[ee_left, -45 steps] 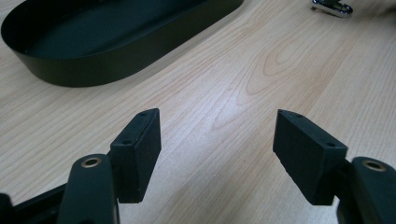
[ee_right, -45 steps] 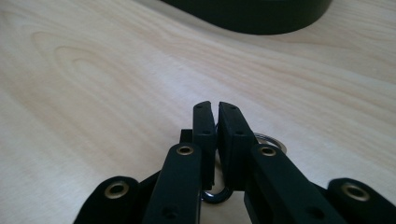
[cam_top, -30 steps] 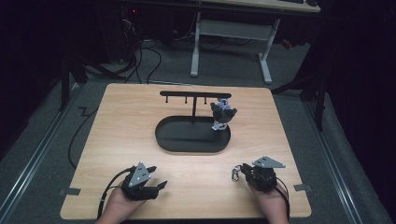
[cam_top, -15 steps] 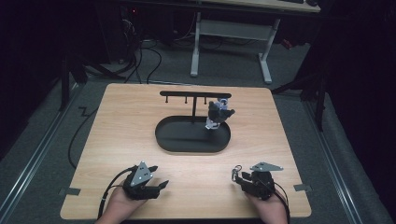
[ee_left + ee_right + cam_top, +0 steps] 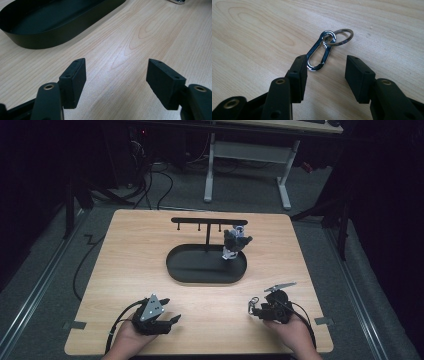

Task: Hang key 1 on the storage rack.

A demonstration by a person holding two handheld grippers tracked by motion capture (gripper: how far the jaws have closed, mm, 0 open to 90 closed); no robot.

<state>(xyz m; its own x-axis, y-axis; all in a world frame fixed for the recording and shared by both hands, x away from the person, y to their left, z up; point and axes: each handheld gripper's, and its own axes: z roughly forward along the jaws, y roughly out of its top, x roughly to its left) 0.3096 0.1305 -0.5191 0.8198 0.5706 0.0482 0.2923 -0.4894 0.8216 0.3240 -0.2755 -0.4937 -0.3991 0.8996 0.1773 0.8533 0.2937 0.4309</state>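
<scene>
A silver carabiner (image 5: pixel 319 54) with a key ring (image 5: pixel 341 37) on its far end lies flat on the wooden table (image 5: pixel 125 260). My right gripper (image 5: pixel 325 67) is open, its jaws on either side of the carabiner's near end; the left jaw touches or nearly touches it. In the high view the carabiner (image 5: pixel 252 304) sits just left of the right gripper (image 5: pixel 257 310), near the table's front right. My left gripper (image 5: pixel 170 312) rests at the front left, open and holding nothing (image 5: pixel 116 72).
A black oval tray (image 5: pixel 200 272) stands mid-table, its wall (image 5: pixel 62 37) ahead of the left gripper. From it rises a black T-shaped hook stand (image 5: pixel 207 222). A dark and grey keychain figure (image 5: pixel 236 242) hangs at its right end.
The right gripper has shifted a little left toward the carabiner and rolled. The hanging figure has swayed slightly. The left gripper has stayed put.
</scene>
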